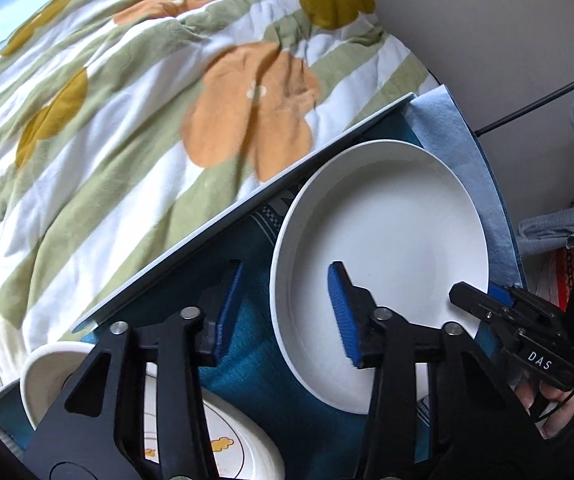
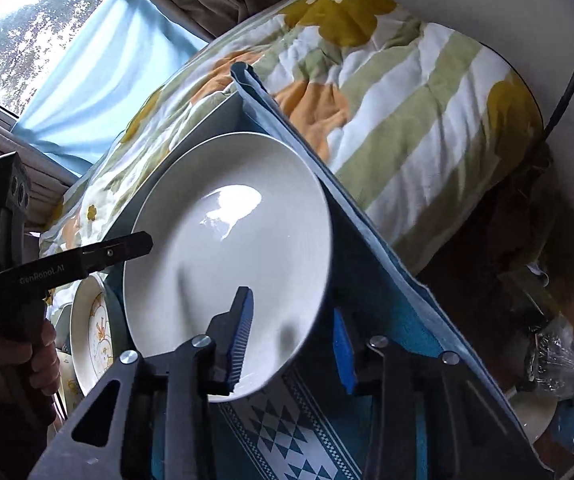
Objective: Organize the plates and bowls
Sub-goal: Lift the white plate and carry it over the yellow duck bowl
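white plate [image 2: 227, 256]: plain, round, no long axis to worry about, lying on the blue patterned cloth [image 2: 299, 436]. Its near rim sits right between my right gripper's fingers.
right gripper [image 2: 293, 346]: jaws apart, straddling that near rim. One blue pad is over the plate's inside, the other just outside the rim above the cloth. Not clamped on anything; I can't tell if either pad is actually touching.
key relation: the plate runs forward and to the left from my right gripper, so the rim is already in the gap. I reckon the next move is simply closing on it.
left gripper [image 1: 283, 312]: also apart, at the plate's other side. Its right pad hangs over the plate's inside, its left pad over bare cloth, and the rim passes between them. Both are at the rim, but the right looks better lined up to me.
painted plate [image 1: 223, 444]: below my left gripper, partly hidden by it.
white bowl [image 1: 53, 376]: just left of that, half hidden too.
floral quilt [image 1: 127, 120]: beyond the board's edge.
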`<state>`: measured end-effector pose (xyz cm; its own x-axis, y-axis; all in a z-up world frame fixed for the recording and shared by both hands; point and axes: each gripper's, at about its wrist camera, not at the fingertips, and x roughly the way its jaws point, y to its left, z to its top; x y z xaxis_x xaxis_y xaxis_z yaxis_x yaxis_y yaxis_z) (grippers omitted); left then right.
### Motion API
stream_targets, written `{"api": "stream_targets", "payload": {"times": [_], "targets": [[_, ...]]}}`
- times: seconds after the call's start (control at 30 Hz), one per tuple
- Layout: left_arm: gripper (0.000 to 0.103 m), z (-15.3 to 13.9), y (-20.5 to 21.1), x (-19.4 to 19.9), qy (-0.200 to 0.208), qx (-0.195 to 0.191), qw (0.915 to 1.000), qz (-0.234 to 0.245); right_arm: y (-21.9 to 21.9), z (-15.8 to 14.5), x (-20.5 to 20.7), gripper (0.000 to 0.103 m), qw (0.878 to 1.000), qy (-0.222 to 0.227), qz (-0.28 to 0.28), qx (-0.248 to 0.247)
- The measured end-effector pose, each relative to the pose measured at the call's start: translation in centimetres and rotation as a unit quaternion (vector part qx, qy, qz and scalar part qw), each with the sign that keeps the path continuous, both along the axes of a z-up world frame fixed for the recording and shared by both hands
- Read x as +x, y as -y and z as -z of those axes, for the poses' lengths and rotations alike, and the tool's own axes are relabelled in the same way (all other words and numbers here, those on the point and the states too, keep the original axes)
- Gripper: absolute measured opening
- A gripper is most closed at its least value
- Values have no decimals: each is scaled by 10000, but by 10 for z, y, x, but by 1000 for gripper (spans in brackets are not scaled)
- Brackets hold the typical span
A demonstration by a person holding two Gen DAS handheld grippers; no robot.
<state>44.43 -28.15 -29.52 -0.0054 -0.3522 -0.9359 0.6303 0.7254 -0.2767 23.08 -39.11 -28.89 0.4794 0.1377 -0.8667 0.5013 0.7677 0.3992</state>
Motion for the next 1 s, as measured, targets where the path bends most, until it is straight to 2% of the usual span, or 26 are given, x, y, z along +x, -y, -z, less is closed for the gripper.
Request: {"api": "stream_targets", "payload": {"times": [0.07, 0.1, 0.13, 0.23, 0.5, 0.73, 1.0], "targets": [[24, 3, 0, -1, -70, 1, 9999, 78, 3, 3, 4, 26, 10000, -23, 42, -2], [16, 5, 0, -1, -74, 11, 9999, 105, 4, 3, 5, 23, 10000, -37, 60, -23], [14, 6, 0, -1, -30, 38, 9999, 127, 5, 4, 6, 20, 10000, -47, 68, -49], [13, 5, -1, 0, 22, -49, 9999, 135, 6, 3, 5, 14, 9998, -102, 85, -136], [13, -2, 0, -8, 272, -10, 9995, 167, 6, 3, 6, 14, 9997, -110, 29, -231], [13, -32, -9, -27, 594, -164, 9981, 97, 4, -18, -4, 14, 9993, 85, 36, -370], [13, -86, -45, -64, 961, -437, 9939, -308, -16, -67, -25, 14, 9964, 416, -326, -657]]}}
